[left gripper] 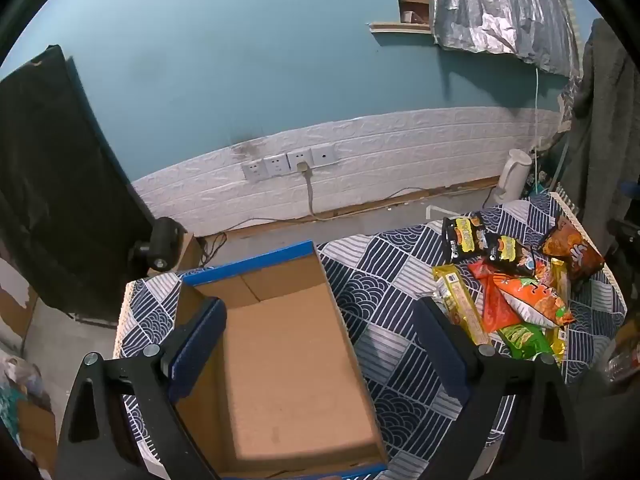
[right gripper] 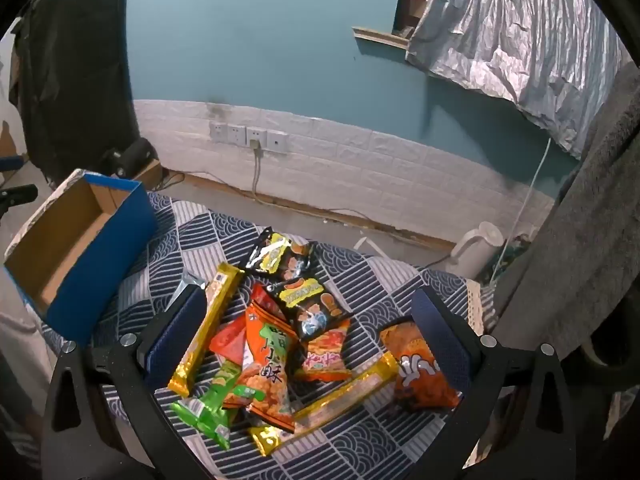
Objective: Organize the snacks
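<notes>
Right gripper (right gripper: 304, 340) hangs over the snack pile (right gripper: 288, 344), jaws spread wide, holding nothing; left gripper (left gripper: 320, 328) likewise wide and empty above the bare cardboard box (left gripper: 280, 340). Risk: packets overlap (slick foil), so a pinch may drag two or slip. Everything sits on a blue patterned cloth (left gripper: 384, 256), which could bunch. Teal wall, white brick panel, sockets (left gripper: 288, 164) behind.

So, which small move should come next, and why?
Probably lower the right gripper onto the long gold packet at the edge of the snack pile. Its jaws are open and empty, the box holds nothing yet, and that packet lies on top, nearest the box.
</notes>
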`<action>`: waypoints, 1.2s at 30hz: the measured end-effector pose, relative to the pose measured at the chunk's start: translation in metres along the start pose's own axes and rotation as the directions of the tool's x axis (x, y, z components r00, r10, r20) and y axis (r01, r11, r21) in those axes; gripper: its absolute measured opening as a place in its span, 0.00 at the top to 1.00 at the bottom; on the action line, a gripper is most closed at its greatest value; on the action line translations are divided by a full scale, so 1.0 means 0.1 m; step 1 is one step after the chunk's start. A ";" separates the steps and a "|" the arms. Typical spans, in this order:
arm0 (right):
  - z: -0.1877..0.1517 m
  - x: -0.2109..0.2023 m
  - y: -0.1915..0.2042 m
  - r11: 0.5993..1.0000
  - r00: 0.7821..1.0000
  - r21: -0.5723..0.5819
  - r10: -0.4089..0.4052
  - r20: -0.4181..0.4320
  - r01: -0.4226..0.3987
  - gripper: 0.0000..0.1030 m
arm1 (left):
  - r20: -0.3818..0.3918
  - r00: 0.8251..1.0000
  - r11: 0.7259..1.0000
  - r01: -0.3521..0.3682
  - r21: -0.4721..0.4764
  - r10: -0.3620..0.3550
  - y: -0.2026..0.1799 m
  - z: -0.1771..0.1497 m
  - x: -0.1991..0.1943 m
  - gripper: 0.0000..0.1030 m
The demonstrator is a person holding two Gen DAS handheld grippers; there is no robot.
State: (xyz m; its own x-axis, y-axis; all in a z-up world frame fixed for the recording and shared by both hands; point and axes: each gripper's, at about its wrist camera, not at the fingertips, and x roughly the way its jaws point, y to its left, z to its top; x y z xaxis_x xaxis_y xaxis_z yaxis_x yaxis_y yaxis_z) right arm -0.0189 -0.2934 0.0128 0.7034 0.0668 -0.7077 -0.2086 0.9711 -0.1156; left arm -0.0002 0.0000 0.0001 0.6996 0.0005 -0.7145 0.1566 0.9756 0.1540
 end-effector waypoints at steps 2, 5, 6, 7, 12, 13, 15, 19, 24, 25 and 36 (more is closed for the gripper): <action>0.00 0.00 0.00 1.000 1.000 0.002 0.003 -0.002 -0.003 0.02 | 0.001 1.000 1.000 -0.007 0.000 0.007 0.00 0.00 0.00 0.07; 0.00 0.00 -0.01 1.000 1.000 0.003 0.003 -0.002 -0.003 0.02 | 0.000 1.000 1.000 -0.008 0.003 0.008 0.00 0.00 0.01 0.07; 0.00 0.00 -0.01 1.000 1.000 0.004 0.004 0.000 -0.004 0.02 | 0.000 1.000 1.000 -0.013 0.006 0.013 -0.01 0.03 -0.03 0.07; -0.01 0.00 -0.01 1.000 1.000 0.004 0.004 -0.001 -0.004 0.02 | 0.000 1.000 1.000 -0.014 0.008 0.014 -0.07 0.04 -0.02 0.07; -0.01 -0.01 -0.01 1.000 1.000 0.003 0.002 -0.001 -0.002 0.02 | 0.006 1.000 1.000 -0.009 0.013 0.008 -0.06 0.03 -0.01 0.07; -0.01 -0.01 -0.01 1.000 1.000 0.003 0.001 -0.001 -0.001 0.02 | 0.007 1.000 1.000 -0.009 0.012 0.009 -0.06 0.03 -0.01 0.07; -0.01 -0.01 -0.01 1.000 1.000 0.002 0.000 0.000 0.000 0.02 | 0.017 1.000 1.000 -0.003 0.004 0.003 -0.03 -0.01 -0.02 0.07; -0.01 -0.01 -0.02 1.000 1.000 0.003 0.000 -0.001 0.000 0.02 | 0.025 1.000 1.000 0.001 0.003 -0.001 -0.03 -0.02 -0.03 0.07; -0.01 -0.01 -0.02 1.000 1.000 0.003 0.002 -0.002 -0.002 0.02 | 0.020 1.000 1.000 0.010 0.000 -0.010 -0.03 -0.02 -0.03 0.07; -0.01 -0.01 -0.02 1.000 1.000 0.003 0.003 -0.002 -0.003 0.02 | 0.019 1.000 1.000 0.009 -0.001 -0.009 -0.03 -0.02 -0.02 0.07; -0.02 0.00 -0.02 1.000 1.000 0.004 0.004 -0.004 -0.004 0.02 | 0.017 1.000 1.000 0.012 -0.001 -0.012 -0.04 -0.02 -0.02 0.07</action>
State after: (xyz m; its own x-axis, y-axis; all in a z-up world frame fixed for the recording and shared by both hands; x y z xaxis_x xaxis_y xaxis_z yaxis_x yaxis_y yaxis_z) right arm -0.0202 -0.2959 0.0119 0.7000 0.0697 -0.7108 -0.2085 0.9718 -0.1101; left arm -0.0039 -0.0033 -0.0001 0.7097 -0.0149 -0.7044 0.1644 0.9757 0.1450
